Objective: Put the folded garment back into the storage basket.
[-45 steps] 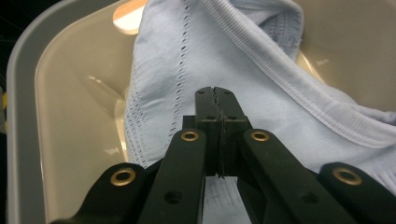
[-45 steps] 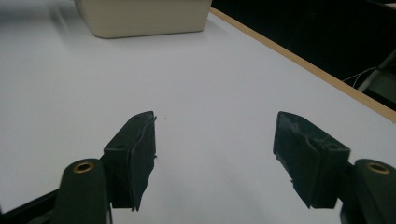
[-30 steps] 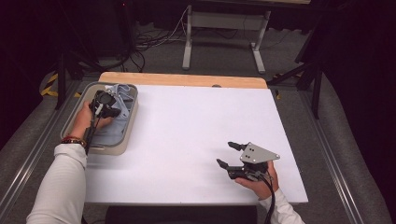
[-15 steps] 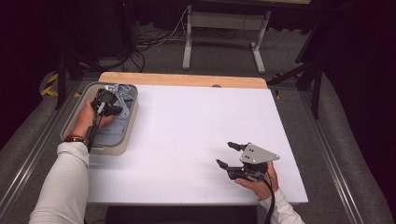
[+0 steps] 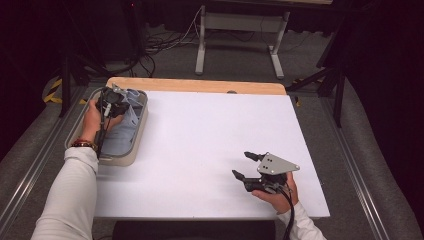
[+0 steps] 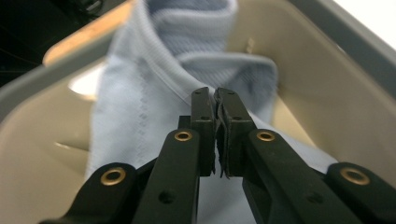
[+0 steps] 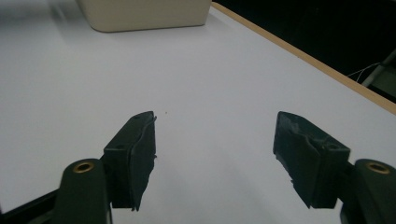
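A light blue ribbed cloth (image 5: 125,129) lies in a beige bin (image 5: 131,159) at the table's left edge. My left gripper (image 5: 119,104) reaches into the bin's far end. In the left gripper view its jaws (image 6: 215,95) stand almost together with only a thin slit, tips against the cloth (image 6: 140,102). They have just been opening a touch, and I see no cloth between the pads. My right gripper (image 5: 241,165) rests near the table's front right, jaws wide apart over bare white table (image 7: 212,140).
The white table top (image 5: 210,125) has a wooden strip (image 5: 200,86) along its far edge. The bin's outer wall (image 7: 144,14) appears far off in the right gripper view. Dark floor, cables and a metal stand lie beyond the table.
The left hand has edged a little toward the far end of the bin. The right gripper has kept still.
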`<state>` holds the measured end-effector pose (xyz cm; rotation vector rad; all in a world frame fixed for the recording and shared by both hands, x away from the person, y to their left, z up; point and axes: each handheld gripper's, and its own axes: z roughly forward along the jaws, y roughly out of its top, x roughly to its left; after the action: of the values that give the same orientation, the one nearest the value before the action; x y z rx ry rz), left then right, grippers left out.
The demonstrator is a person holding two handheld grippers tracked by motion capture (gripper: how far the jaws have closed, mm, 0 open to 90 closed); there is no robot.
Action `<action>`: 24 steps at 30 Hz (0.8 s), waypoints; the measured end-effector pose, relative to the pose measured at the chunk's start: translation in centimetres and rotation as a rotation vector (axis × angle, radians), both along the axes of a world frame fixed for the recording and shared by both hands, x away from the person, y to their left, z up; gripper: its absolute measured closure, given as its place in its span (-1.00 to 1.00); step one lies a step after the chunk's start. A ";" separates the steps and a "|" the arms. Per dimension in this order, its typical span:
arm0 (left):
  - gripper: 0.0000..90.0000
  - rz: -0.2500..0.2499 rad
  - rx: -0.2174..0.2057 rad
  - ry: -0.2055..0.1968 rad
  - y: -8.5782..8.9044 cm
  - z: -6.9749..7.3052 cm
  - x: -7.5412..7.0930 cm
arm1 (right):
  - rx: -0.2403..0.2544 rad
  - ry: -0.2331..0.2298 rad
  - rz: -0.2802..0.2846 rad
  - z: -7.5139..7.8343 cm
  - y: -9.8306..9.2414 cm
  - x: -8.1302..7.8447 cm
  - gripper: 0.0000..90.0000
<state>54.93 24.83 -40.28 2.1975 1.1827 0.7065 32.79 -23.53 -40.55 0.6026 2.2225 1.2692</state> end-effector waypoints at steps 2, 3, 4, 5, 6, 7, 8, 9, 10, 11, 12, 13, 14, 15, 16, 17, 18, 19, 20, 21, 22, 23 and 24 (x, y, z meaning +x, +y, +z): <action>0.92 0.003 -0.010 0.007 0.0 -0.2 0.2 | 0.000 0.003 0.000 0.0 0.0 0.0 -0.32; 0.92 0.001 0.006 0.036 -0.1 -0.6 0.4 | -0.002 0.004 0.001 -0.1 0.0 0.0 -0.32; 0.93 0.005 0.015 0.055 -0.2 -0.9 0.6 | -0.007 0.005 0.003 -0.2 0.0 0.0 -0.32; 0.93 -0.002 0.015 0.100 -0.4 -1.2 0.7 | -0.006 0.006 0.002 -0.2 0.0 0.0 -0.32; 0.94 -0.012 0.045 0.123 -0.6 -1.5 0.8 | -0.007 0.006 0.004 -0.2 0.0 0.0 -0.32; 0.98 -0.020 0.061 0.129 -0.7 -1.5 0.8 | -0.009 0.004 0.005 -0.2 0.0 0.0 -0.32; 0.98 -0.032 0.033 0.154 -0.8 -1.7 0.9 | -0.012 0.001 0.007 -0.1 0.0 -0.1 -0.32; 0.98 -0.036 0.047 0.160 -0.9 -1.8 0.9 | -0.010 0.001 0.007 -0.1 0.0 -0.1 -0.32; 0.98 -0.036 0.055 0.152 -0.9 -1.8 0.8 | -0.009 0.000 0.006 -0.1 0.0 -0.1 -0.32; 0.98 -0.034 0.049 0.155 -1.0 -1.8 0.8 | -0.009 -0.001 0.005 -0.1 0.0 -0.1 -0.32; 0.98 -0.034 0.050 0.155 -0.9 -1.7 0.8 | -0.009 -0.002 0.004 -0.1 0.0 -0.1 -0.32; 0.98 -0.032 0.049 0.151 -0.9 -1.7 0.7 | -0.012 -0.005 0.005 0.0 0.0 -0.1 -0.32; 0.97 -0.032 0.049 0.151 -0.9 -1.7 0.7 | -0.012 -0.007 0.006 0.0 0.0 -0.2 -0.32; 0.96 -0.025 0.040 0.120 -0.9 -1.3 0.5 | -0.014 -0.009 0.006 0.0 0.0 -0.2 -0.32; 0.94 -0.022 0.033 0.099 -0.9 -1.1 0.4 | -0.013 -0.009 0.006 0.0 0.0 -0.2 -0.32; 0.92 -0.021 0.026 0.085 -0.8 -0.8 0.3 | -0.011 -0.009 0.007 0.0 0.0 -0.2 -0.32; 0.92 -0.024 0.021 0.064 -0.8 -0.6 0.1 | -0.010 -0.010 0.006 0.0 0.0 -0.2 -0.32; 0.92 -0.024 0.021 0.064 -0.8 -0.6 0.1 | -0.008 -0.011 0.007 0.0 0.0 -0.1 -0.32; 0.92 -0.025 0.020 0.048 -0.8 -0.3 -0.1 | -0.008 -0.012 0.006 0.0 0.0 -0.1 -0.32; 0.92 -0.027 0.010 0.036 -0.8 -0.1 -0.3 | -0.008 -0.012 0.006 0.0 0.0 -0.1 -0.32; 0.91 -0.026 0.004 0.018 -0.9 0.1 -0.5 | -0.005 -0.012 0.005 0.1 -0.1 -0.2 -0.32; 0.91 -0.032 -0.017 -0.010 -0.9 0.6 -0.9 | -0.005 -0.013 0.004 0.1 -0.1 -0.2 -0.32; 0.91 -0.039 -0.024 -0.025 -0.9 0.9 -1.0 | -0.004 -0.014 0.004 0.1 -0.1 -0.2 -0.33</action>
<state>53.89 23.97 -39.39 2.1792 1.1275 0.6985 32.61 -23.60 -40.48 0.5864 2.2156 1.2672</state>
